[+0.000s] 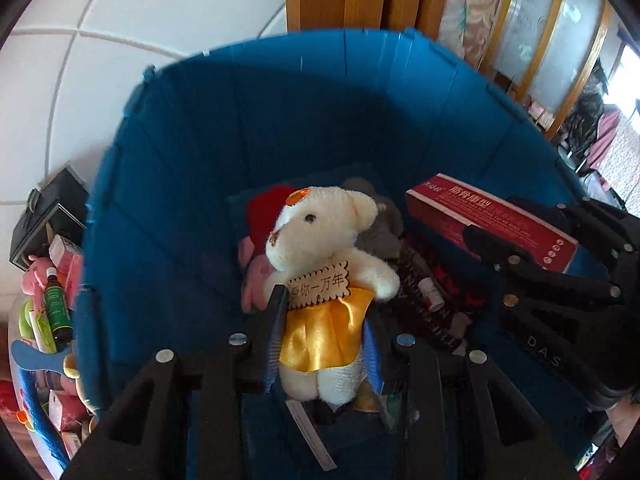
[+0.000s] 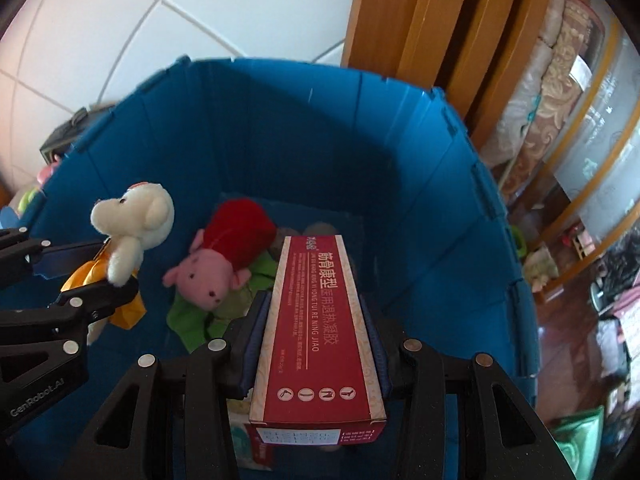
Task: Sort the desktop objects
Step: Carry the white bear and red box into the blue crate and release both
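My left gripper (image 1: 325, 312) is shut on a white plush bear (image 1: 326, 248) in a yellow satin skirt, held upright over the inside of a deep blue bin (image 1: 160, 184). The same bear (image 2: 134, 220) and the left gripper (image 2: 100, 268) show at the left of the right wrist view. My right gripper (image 2: 314, 316) is shut on a long red box (image 2: 316, 328) with white print, also held over the blue bin (image 2: 400, 168). That red box (image 1: 488, 220) and the right gripper (image 1: 504, 248) appear at the right of the left wrist view.
In the bin lie a pink plush pig in a red top (image 2: 224, 256), a green cloth (image 2: 216, 312), a grey plush (image 1: 376, 216) and a small bottle (image 1: 432, 292). Left of the bin stand pink boxes and a green bottle (image 1: 56, 304). A wooden door frame (image 2: 420, 32) rises behind.
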Demonstrator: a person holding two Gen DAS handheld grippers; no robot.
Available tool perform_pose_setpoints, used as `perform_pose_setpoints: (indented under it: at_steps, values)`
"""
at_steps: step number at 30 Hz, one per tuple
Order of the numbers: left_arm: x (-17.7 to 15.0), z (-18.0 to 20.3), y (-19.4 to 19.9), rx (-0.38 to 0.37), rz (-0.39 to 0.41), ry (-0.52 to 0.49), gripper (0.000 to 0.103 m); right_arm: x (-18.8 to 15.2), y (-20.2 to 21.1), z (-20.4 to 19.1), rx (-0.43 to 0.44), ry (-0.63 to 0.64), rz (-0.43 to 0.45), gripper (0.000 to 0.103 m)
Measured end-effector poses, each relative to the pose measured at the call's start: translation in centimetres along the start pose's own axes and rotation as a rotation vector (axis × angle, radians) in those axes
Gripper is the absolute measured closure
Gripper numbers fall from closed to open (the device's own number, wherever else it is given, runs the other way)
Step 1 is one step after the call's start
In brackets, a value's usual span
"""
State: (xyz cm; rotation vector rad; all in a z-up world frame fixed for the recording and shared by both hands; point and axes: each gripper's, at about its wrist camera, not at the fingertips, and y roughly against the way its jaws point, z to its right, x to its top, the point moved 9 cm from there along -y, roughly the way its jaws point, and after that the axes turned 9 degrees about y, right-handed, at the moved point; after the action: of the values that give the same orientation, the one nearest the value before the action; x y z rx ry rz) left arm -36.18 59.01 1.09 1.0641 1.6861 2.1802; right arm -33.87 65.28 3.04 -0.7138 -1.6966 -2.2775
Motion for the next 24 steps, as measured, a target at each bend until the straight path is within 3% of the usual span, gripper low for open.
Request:
perform_pose_setpoints:
  at_steps: [3, 6, 9, 14, 20, 22, 24]
  values:
    - [-1.3, 0.2, -3.1, 0.003, -0.11, 0.003, 0.07, -1.8, -3.2, 0.4, 0.04, -0.042, -0.066, 0.06]
    - [-2.0, -0.1, -3.8, -0.005, -0.143, 0.016, 0.069, -3.1, -4.8, 0.6, 0.12, -0.102, -0.114, 0.06]
    - [-2.9, -0.3, -4.2, -0.046, -0.189, 0.051, 0.066, -3.9, -5.1, 0.1, 0.08, -0.071, -0.139, 0.06]
    - [-4.0, -1.4, -6.1, 0.017, -0.283, 0.09, 0.06, -4.6, -5.8, -1.3, 0.091, -0.027, -0.184, 0.059]
    - [-5.0, -1.9, -6.6, 0.03, -0.319, 0.095, 0.06, -4.4, -5.7, -1.8, 0.104, -0.012, -0.184, 0.059]
    - [-5.0, -2.0, -6.8, 0.03, -0.324, 0.089, 0.06, -4.1, -5.8, -1.6, 0.101, -0.012, -0.179, 0.054]
    - [-5.1, -1.9, -6.9, 0.035, -0.336, 0.087, 0.06, -4.1, -6.1, -1.8, 0.105, -0.009, -0.188, 0.029]
